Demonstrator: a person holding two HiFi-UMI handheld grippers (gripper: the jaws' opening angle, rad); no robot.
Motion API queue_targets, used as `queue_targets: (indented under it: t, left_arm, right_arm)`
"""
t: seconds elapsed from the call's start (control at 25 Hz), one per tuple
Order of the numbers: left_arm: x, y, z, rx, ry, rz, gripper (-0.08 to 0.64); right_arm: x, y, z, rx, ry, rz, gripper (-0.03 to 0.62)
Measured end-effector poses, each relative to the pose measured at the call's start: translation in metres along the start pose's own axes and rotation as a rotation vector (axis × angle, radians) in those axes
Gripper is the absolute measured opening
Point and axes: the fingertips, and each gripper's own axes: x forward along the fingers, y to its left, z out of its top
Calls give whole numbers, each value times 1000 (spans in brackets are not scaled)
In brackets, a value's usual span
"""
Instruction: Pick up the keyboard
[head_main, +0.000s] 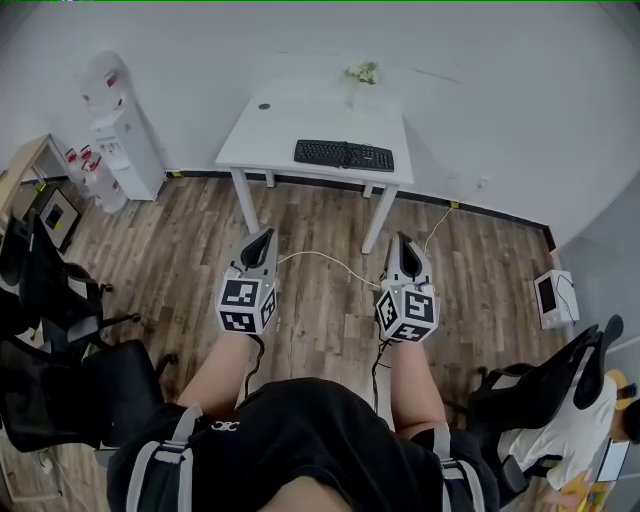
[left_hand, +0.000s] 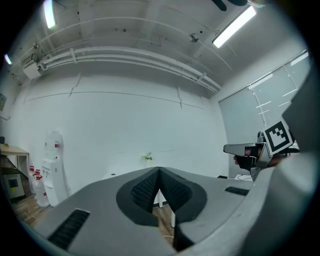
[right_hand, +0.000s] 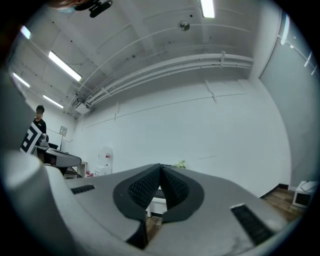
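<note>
A black keyboard (head_main: 344, 154) lies on a white table (head_main: 270, 130) against the far wall, well ahead of both grippers. My left gripper (head_main: 266, 236) and my right gripper (head_main: 402, 240) are held level side by side over the wooden floor, short of the table. Both are shut with nothing between their pads. In the left gripper view the dark pads (left_hand: 159, 172) meet at the tips, and the table's leg shows just behind them. In the right gripper view the pads (right_hand: 160, 170) also meet, and a strip of the keyboard (right_hand: 159, 193) shows behind them.
A small plant (head_main: 362, 72) stands at the table's back edge. A water dispenser (head_main: 125, 140) with bottles stands at the left wall. Black office chairs (head_main: 60, 300) sit at the left, another chair and a seated person (head_main: 575, 420) at the right. A white cable (head_main: 320, 258) trails across the floor.
</note>
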Motion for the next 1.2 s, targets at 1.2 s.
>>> queue_targets:
  t: [1.2]
  left_arm:
    - [150,101,-16,40,-53,15,9]
  right_arm:
    - [180,-27,-51,-11,-35,11,6]
